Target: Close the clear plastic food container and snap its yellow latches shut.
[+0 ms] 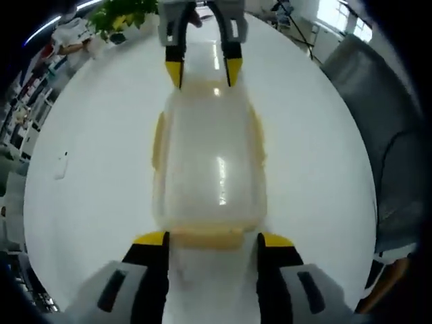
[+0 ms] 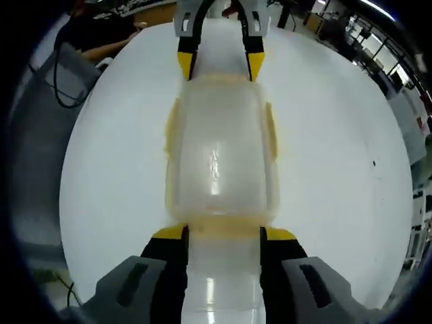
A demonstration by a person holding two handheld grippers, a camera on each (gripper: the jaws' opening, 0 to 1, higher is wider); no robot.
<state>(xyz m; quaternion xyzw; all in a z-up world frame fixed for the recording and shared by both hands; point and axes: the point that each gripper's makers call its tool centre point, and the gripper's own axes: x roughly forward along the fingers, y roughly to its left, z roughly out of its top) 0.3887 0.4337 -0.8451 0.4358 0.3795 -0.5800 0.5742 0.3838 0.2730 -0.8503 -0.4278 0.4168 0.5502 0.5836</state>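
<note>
Clear container (image 1: 209, 162) lies lengthwise between both grippers' yellow-tipped fingers (image 1: 152, 243)

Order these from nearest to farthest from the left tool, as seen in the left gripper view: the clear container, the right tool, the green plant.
1. Clear container: directly ahead of the left tool, at its tips.
2. Right tool: at the container's far end, facing back.
3. Green plant: beyond the white table, upper left.
</note>
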